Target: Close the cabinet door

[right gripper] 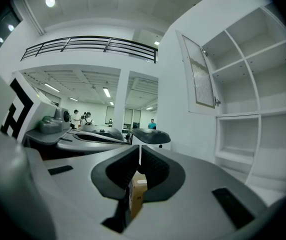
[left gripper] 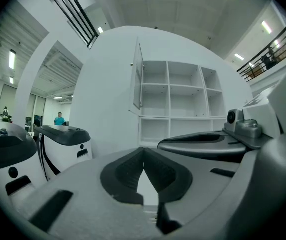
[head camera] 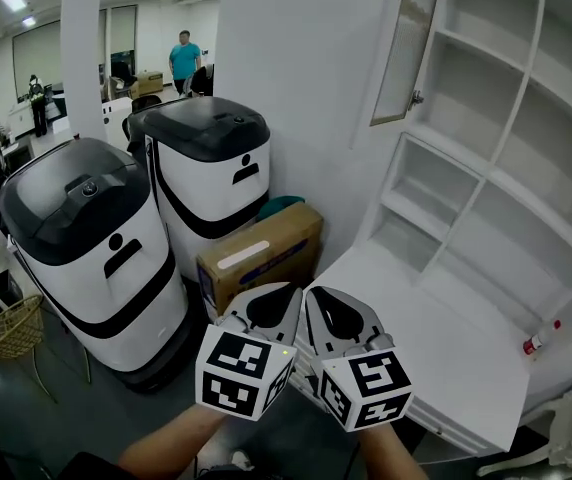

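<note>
Open-plan office, dark floor. A white boxy shelf cabinet (head camera: 486, 168) fills 2 o'clock, with its ribbed-panel cabinet door (head camera: 406, 43) swung open at 1. Rounded black-and-white plastic machines (head camera: 96, 248) sit at 9, with a cardboard box (head camera: 261, 258) beside them. Left tongs (head camera: 284, 293) and right tongs (head camera: 316, 296) are at 6, both pressed together and empty.

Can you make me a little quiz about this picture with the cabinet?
1. True or false: the cabinet door is shut.
2. What stands on the floor by the cabinet? A) a brown box B) a ladder C) a bicycle
3. Fill in: the jaws of the left gripper and right gripper are both ____, holding nothing.
Key: 1 false, it hangs open; 2 A; 3 shut.
</note>
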`<state>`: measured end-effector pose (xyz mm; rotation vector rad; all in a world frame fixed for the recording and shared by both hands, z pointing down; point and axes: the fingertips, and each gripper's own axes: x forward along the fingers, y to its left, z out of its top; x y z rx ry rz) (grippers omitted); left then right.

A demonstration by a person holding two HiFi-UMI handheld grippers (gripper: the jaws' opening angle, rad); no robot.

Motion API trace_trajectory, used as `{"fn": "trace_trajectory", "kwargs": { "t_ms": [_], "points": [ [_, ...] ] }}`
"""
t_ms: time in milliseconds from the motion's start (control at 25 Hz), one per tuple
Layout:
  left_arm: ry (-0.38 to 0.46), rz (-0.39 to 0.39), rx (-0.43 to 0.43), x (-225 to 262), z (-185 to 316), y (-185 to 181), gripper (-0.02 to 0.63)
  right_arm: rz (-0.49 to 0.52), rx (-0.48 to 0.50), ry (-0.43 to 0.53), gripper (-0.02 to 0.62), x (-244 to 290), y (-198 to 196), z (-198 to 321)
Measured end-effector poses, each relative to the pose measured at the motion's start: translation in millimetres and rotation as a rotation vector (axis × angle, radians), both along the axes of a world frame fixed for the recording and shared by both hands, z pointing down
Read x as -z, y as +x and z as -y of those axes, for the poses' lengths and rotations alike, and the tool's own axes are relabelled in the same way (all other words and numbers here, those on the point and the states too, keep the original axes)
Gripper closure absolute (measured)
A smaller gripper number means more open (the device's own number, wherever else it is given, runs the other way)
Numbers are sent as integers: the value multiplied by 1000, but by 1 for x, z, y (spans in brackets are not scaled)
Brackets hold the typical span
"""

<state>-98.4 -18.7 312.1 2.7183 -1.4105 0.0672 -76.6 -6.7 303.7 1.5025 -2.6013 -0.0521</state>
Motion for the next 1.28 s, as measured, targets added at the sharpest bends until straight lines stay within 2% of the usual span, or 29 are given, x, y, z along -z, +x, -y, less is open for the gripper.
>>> {"fn": "trace_trajectory", "kwargs": {
  "t_ms": [280,520,1000,1280],
  "points": [
    [6,-20,-53,12,20,-25,594,-1,-43,21,571,12,-24,19],
    [17,-21,-78,17,34,-28,594,7,-74,40,571,21,-24,34],
    [23,-12,-96,24,75,-16,594,30,-95,87,571,40,-2,78],
    [40,8,-107,30,115,9,594,36,-91,110,571,46,20,119]
  ]
}}
